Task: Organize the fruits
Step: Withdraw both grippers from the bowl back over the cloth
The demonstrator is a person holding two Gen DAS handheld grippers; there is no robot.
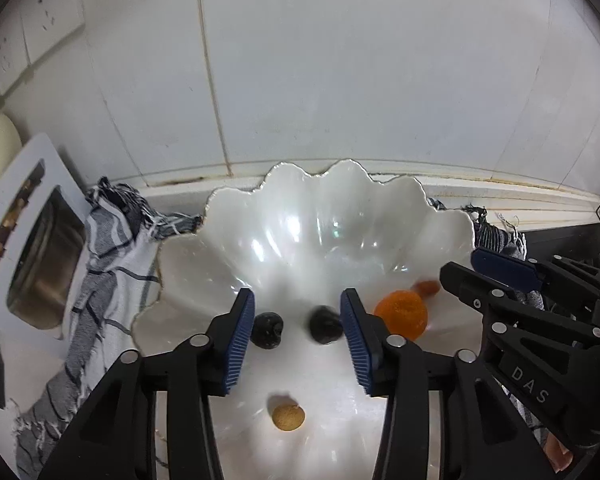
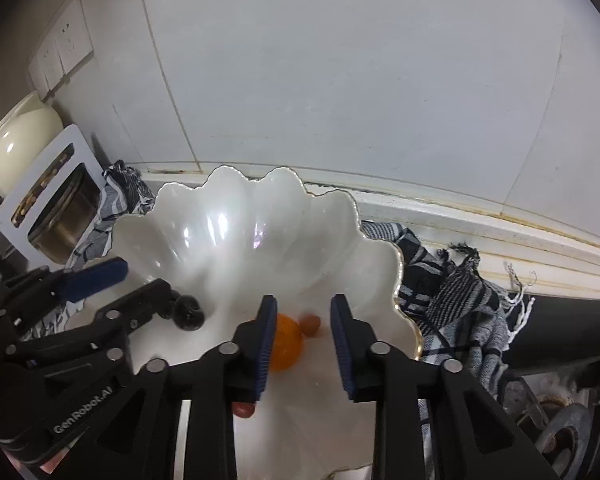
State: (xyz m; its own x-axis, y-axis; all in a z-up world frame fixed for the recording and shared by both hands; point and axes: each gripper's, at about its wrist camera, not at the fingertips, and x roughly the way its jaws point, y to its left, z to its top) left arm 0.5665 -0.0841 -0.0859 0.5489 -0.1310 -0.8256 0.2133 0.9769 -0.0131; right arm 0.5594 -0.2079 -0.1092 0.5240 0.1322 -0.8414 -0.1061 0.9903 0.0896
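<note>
A white scalloped bowl point(image 1: 300, 216) point(image 2: 236, 216) rests on a striped cloth. It holds two dark fruits point(image 1: 267, 330) point(image 1: 326, 325), an orange fruit point(image 1: 402, 314) point(image 2: 288, 346), a small reddish-brown fruit point(image 1: 427, 288) point(image 2: 310, 325) and a small tan fruit point(image 1: 288, 417). My left gripper point(image 1: 298, 300) hangs open over the bowl, the two dark fruits lying just beyond its blue pads. My right gripper point(image 2: 304, 304) is open beside it, above the orange fruit, which its left finger partly hides. A red fruit point(image 2: 244, 410) peeks from under that finger. One dark fruit point(image 2: 188, 312) shows beside the left gripper point(image 2: 146, 276).
A blue-and-white striped cloth point(image 1: 104, 264) point(image 2: 452, 292) spreads under the bowl. A white box with a window showing a steel pot point(image 1: 32, 240) point(image 2: 56, 208) stands at the left, a cream pot point(image 2: 20, 136) behind it. Tiled wall with sockets point(image 2: 66, 52) behind. A stove burner point(image 2: 560, 432) lies at the lower right.
</note>
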